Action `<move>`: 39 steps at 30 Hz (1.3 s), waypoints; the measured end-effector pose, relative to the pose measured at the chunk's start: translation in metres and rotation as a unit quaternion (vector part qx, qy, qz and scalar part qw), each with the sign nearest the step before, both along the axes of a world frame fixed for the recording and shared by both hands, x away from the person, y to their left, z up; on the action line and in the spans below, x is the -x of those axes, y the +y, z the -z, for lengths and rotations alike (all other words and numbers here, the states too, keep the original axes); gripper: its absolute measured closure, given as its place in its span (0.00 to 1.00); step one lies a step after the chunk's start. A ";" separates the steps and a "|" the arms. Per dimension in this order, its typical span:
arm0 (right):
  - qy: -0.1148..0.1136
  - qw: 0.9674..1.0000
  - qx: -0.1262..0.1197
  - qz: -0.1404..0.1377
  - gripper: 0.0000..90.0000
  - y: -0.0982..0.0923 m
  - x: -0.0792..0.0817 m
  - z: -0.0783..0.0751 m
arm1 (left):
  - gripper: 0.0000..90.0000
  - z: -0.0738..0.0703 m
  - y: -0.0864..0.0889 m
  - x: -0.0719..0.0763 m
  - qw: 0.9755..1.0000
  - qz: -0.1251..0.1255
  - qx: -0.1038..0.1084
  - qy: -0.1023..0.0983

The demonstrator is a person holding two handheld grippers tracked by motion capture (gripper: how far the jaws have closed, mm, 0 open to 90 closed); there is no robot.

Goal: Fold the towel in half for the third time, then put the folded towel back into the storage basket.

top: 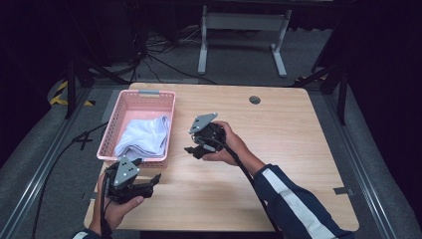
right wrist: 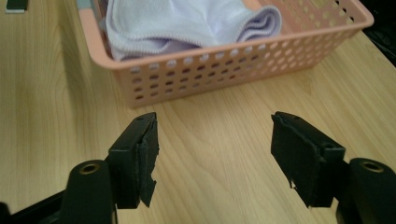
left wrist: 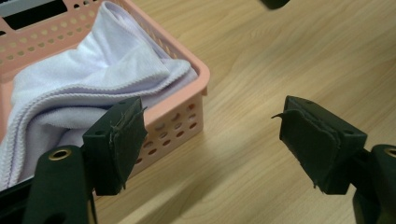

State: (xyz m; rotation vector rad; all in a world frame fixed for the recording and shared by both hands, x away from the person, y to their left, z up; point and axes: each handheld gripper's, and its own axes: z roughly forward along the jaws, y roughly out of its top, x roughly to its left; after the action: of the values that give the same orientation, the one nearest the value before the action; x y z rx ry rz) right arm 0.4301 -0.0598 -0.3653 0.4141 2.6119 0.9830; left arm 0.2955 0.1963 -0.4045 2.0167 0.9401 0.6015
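A pink perforated basket (top: 110, 130) stands on the left part of the wooden table (top: 278, 149) and holds a folded pale lilac towel (top: 144, 137). My left gripper (top: 155, 180) hovers just in front of the basket's near end, open, nothing between its jaws. In the left gripper view the open left gripper (left wrist: 211, 122) faces the basket's corner (left wrist: 200, 73) and the towel (left wrist: 93, 74). My right gripper (top: 192, 150) hangs right of the basket, open and empty. In the right gripper view the right gripper (right wrist: 214, 127) points at the basket's long wall (right wrist: 210, 65), with the towel (right wrist: 187, 18) behind it.
A dark round grommet (top: 255, 99) sits near the table's far edge. Beyond the table, white desk legs (top: 202, 50) and loose cables (top: 164, 55) lie on the grey floor. Bare wood stretches over the table's right half.
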 end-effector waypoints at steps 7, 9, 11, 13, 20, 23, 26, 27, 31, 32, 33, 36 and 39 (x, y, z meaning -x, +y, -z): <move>-0.010 1.000 0.009 0.015 0.36 -0.050 0.017 0.003 | 0.26 0.008 -0.019 0.004 0.999 0.032 -0.022 0.002; -0.013 1.000 0.013 0.017 0.35 -0.058 0.019 0.004 | 0.26 0.012 -0.024 0.003 0.999 0.047 -0.023 0.009; -0.015 0.999 0.014 0.028 0.35 -0.080 0.025 0.006 | 0.26 0.016 -0.030 0.002 0.998 0.063 -0.029 0.012; -0.014 0.999 0.011 0.036 0.35 -0.095 0.029 0.008 | 0.25 0.018 -0.034 0.002 0.997 0.071 -0.030 0.013; -0.017 0.998 0.014 0.060 0.33 -0.142 0.045 0.017 | 0.24 0.029 -0.046 0.000 0.994 0.098 -0.047 0.023; -0.018 0.997 0.015 0.072 0.33 -0.165 0.057 0.025 | 0.24 0.034 -0.049 -0.001 0.993 0.106 -0.051 0.026; -0.022 0.997 0.014 0.075 0.33 -0.180 0.066 0.031 | 0.24 0.041 -0.056 -0.003 0.990 0.124 -0.057 0.035; -0.016 0.997 0.008 0.078 0.33 -0.189 0.070 0.035 | 0.24 0.043 -0.058 -0.004 0.989 0.130 -0.059 0.038; 0.001 0.995 -0.002 0.100 0.32 -0.222 0.083 0.058 | 0.23 0.054 -0.068 -0.010 0.985 0.151 -0.071 0.053; 0.010 0.994 -0.010 0.109 0.32 -0.231 0.086 0.064 | 0.23 0.057 -0.070 -0.011 0.983 0.156 -0.069 0.061; 0.016 0.992 -0.014 0.120 0.31 -0.239 0.089 0.071 | 0.23 0.059 -0.071 -0.012 0.983 0.160 -0.070 0.064; 0.046 0.988 -0.043 0.140 0.30 -0.257 0.094 0.085 | 0.21 0.067 -0.074 -0.016 0.980 0.167 -0.072 0.080; 0.056 0.985 -0.052 0.155 0.29 -0.274 0.103 0.098 | 0.19 0.073 -0.074 -0.023 0.980 0.171 -0.042 0.093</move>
State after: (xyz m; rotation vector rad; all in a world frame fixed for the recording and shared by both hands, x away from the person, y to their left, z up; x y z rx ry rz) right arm 0.3273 -0.3339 -0.4630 0.8948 2.4931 1.0142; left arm 0.3186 0.1227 -0.4779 2.2741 0.6578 0.2706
